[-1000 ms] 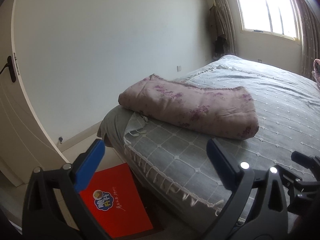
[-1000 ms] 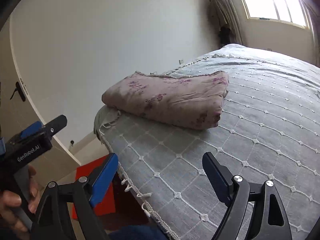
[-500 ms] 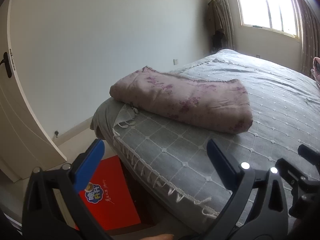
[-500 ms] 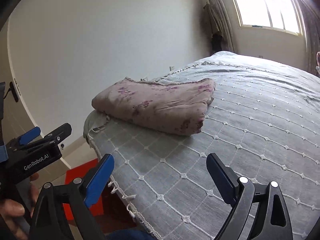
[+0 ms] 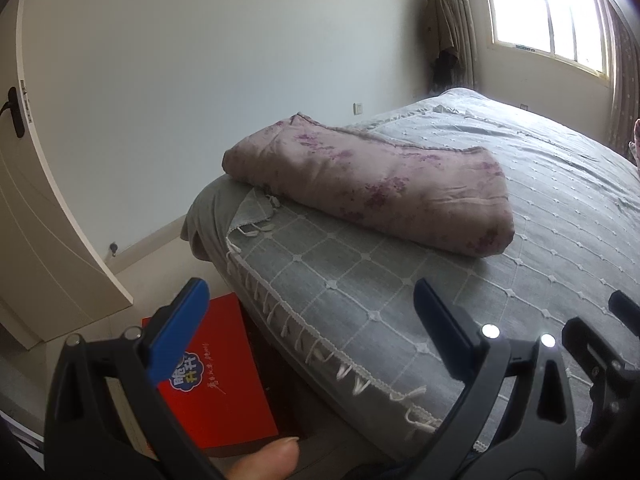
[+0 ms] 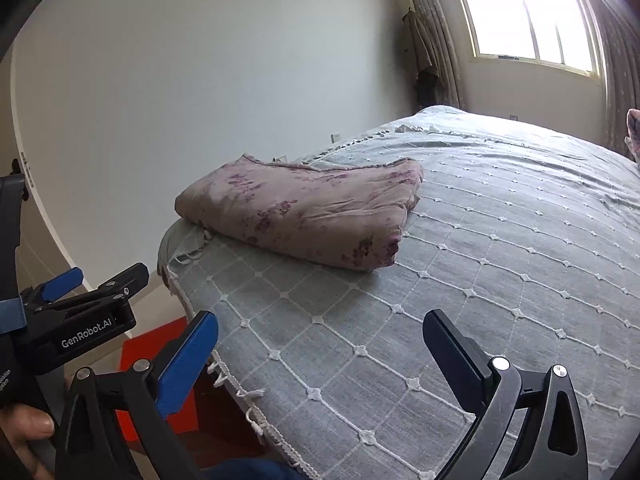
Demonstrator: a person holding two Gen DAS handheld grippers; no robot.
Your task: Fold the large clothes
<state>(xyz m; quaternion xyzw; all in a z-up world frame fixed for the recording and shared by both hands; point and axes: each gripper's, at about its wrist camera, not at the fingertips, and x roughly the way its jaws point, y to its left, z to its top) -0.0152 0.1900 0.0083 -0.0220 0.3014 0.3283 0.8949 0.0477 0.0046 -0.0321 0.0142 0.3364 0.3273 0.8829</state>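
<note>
Looking over the grey bed (image 5: 400, 288), I see the folded floral quilt (image 5: 372, 188) lying at its far-left corner, unchanged. My left gripper (image 5: 308, 320) and right gripper (image 6: 320, 344) stay wide, empty, near the edge; the red box (image 5: 224, 380) has shifted slightly.

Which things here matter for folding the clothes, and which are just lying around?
For the job:
folded pink floral quilted cloth
open left gripper
open right gripper
grey quilted bedspread

Lying about:
red printed box
white door
</note>
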